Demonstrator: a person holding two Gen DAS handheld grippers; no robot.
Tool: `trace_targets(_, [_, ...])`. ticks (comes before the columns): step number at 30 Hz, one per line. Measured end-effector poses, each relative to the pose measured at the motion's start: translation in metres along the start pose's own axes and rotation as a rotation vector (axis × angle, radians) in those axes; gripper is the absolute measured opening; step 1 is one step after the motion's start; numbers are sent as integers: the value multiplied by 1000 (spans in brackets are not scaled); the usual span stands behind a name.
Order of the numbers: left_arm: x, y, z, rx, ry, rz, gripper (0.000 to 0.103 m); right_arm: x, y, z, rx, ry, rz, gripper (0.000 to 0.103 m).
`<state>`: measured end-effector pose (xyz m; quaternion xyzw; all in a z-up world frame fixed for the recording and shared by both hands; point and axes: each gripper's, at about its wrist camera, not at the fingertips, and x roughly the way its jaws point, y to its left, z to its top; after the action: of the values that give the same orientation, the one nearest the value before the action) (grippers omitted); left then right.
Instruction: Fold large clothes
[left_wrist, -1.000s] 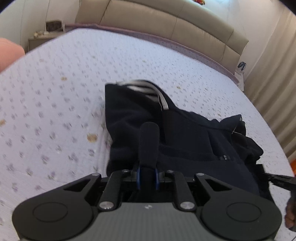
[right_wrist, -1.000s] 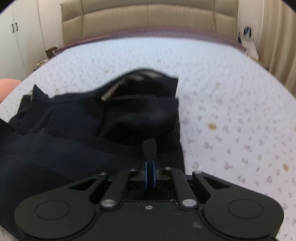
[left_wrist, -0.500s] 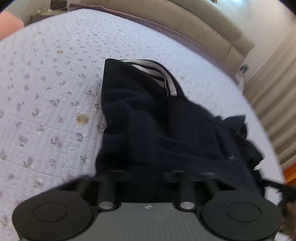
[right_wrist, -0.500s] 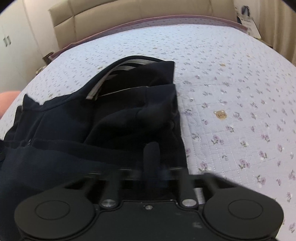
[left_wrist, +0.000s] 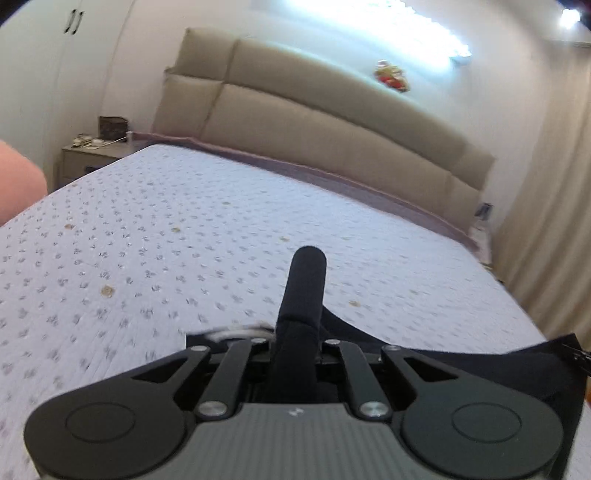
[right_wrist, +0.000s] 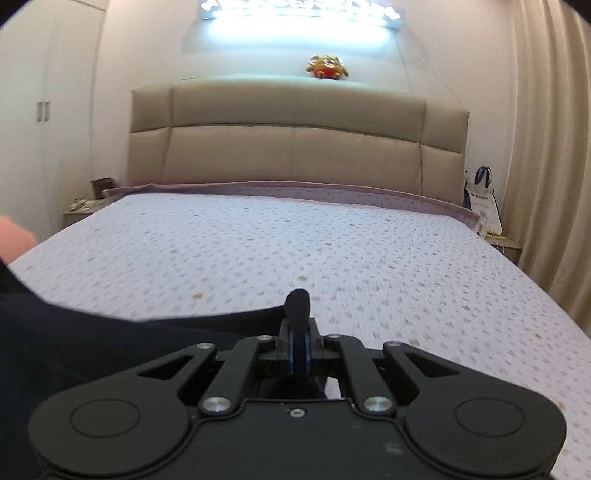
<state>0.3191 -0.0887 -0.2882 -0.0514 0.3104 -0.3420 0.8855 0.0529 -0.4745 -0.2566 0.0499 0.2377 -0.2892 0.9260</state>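
Note:
The dark navy garment (left_wrist: 443, 354) hangs lifted over the bed, stretched between my two grippers. In the left wrist view my left gripper (left_wrist: 308, 258) has its jaws closing the last bit, pressed together on the cloth; a striped lining (left_wrist: 236, 332) shows at its base. In the right wrist view my right gripper (right_wrist: 297, 297) is shut on the garment's other edge, and the fabric (right_wrist: 110, 350) sags away to the left. Most of the garment is hidden below both cameras.
The bed's white floral cover (right_wrist: 332, 240) spreads ahead to a beige padded headboard (right_wrist: 295, 147) with a plush toy (right_wrist: 327, 66) on top. A nightstand (left_wrist: 92, 155) stands left, curtains (left_wrist: 546, 221) and a bag (right_wrist: 480, 199) right. A pink blur, part of a person (left_wrist: 18, 181), shows at far left.
Both grippers rose and tipped upward, lifting the garment off the bed. It lay bunched on the cover before; now only its top edge shows, taut between the grippers.

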Motion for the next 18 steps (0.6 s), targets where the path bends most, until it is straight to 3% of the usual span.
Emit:
trace_targets(5, [94, 12, -25, 1, 103, 145, 9, 105, 18, -28, -37, 125, -71, 6])
trace_targets(8, [122, 19, -45, 4, 150, 180, 11, 145, 32, -58, -107, 220, -109, 6])
trace_targets(14, [126, 5, -46, 116, 151, 216, 17, 158, 44, -74, -180, 258, -135, 15])
trace_targets(16, [111, 0, -42, 162, 136, 232, 27, 154, 43, -68, -189, 266, -128, 17])
trace_targets(18, [83, -4, -33, 187, 93, 237, 29, 131, 36, -53, -140, 234, -88, 17])
